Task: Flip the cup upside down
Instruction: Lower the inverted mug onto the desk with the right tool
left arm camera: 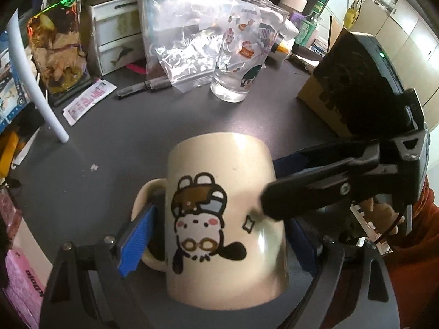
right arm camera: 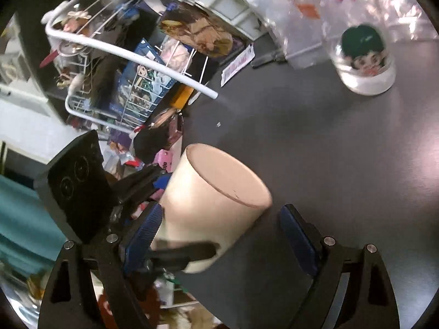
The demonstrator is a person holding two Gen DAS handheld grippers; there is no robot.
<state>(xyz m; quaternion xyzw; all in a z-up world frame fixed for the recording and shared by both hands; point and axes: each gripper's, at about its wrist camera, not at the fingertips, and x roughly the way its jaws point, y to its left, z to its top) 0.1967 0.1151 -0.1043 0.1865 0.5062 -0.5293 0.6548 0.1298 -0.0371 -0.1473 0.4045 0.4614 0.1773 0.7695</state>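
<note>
the cup's rim is hidden; glass top cut off.

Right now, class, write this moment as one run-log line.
mug: cartoon print inverted, base up | left gripper: fingers astride mug, one through handle | right gripper: open beside it | drinking glass: upright behind

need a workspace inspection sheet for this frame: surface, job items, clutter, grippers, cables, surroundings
surface: dark grey table, one small white crumb.
job's things: cream mug, cartoon print inverted, base up; whether it rests on the table is unclear.
clutter: printed drinking glass upright, plastic bags, two pens, cardboard box.
grippers: left gripper straddles the mug, pads against both sides; right gripper open, one finger touching the mug.
cables: thin dark wire beside the right gripper.
surroundings: white wire rack, white drawer unit.
</note>
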